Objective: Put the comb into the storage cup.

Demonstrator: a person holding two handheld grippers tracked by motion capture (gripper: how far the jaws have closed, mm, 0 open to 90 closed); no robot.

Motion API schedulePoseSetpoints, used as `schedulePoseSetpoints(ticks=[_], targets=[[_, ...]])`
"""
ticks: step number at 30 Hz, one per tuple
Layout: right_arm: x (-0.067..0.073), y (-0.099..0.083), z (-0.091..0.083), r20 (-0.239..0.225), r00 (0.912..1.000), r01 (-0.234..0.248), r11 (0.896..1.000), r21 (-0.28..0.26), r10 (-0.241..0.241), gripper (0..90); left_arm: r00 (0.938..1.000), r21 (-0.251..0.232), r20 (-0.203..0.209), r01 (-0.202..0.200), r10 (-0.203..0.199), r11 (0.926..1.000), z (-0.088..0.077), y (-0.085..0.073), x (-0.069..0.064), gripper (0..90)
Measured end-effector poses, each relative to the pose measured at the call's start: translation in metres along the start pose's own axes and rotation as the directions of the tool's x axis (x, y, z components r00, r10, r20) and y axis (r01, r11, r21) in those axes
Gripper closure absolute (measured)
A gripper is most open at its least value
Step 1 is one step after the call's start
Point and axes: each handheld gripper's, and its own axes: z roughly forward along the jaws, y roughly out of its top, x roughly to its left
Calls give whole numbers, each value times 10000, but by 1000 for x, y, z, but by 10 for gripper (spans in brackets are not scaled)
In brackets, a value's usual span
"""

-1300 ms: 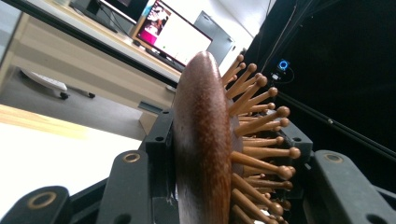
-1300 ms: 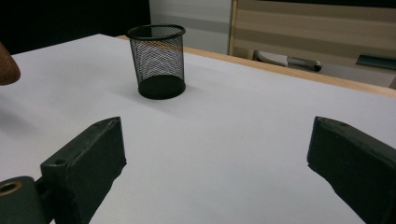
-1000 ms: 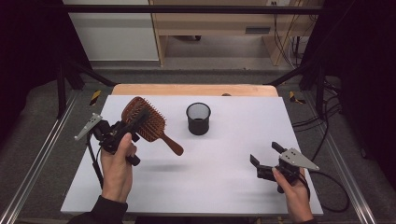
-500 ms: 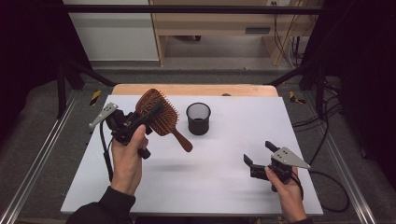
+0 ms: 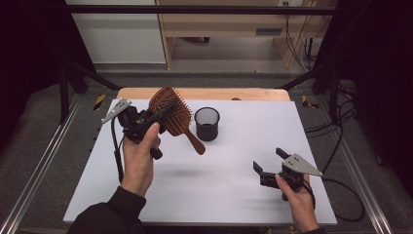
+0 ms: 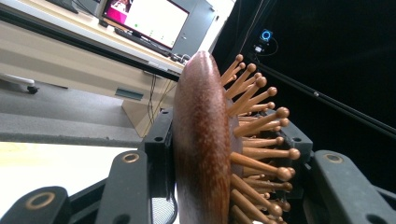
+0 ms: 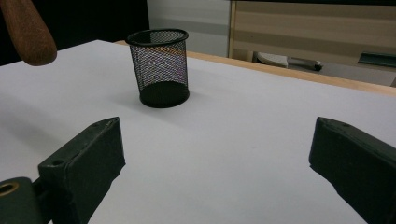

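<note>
A glossy, smooth wooden brush (image 6: 201, 140) with wooden pins. A black wire-mesh metal cup (image 5: 207, 124) on a matt white table (image 5: 234, 195).

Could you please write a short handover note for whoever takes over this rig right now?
Left tool: shut on the brush head, held in the air left of the cup, handle pointing down toward the table.
Right tool: open, nothing in it, low over the table's right front.
Done: brush picked up.
Left: probably stand the brush in the cup, which sits upright with nothing visible inside.
</note>
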Motion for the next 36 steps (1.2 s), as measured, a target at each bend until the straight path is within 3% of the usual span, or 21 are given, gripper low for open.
schedulePoseSetpoints(ticks=[11, 21, 26, 32, 36], targets=[[1, 0, 0, -69, 9999, -159, 9999, 1, 159, 38, 9999, -21, 65, -110, 110, 9999, 14, 11, -8, 510], [1, 0, 0, -107, 9998, -197, 9998, -37, 197, 40, 9985, 3, 43, -551, 551, 9985, 35, 24, -16, 510], [1, 0, 0, -105, 9996, -262, 9996, -82, 262, 41, 9988, -71, 36, -481, 481, 9988, 45, 29, -16, 510], [2, 0, 1, -198, 9996, -202, 9998, -69, 200, 40, 9959, -40, -86, -899, 899, 9959, 59, 36, -16, 510], [2, 0, 1, -246, 9994, -243, 9997, -68, 242, 40, 9953, -73, -128, -964, 963, 9953, 67, 39, -15, 510]])
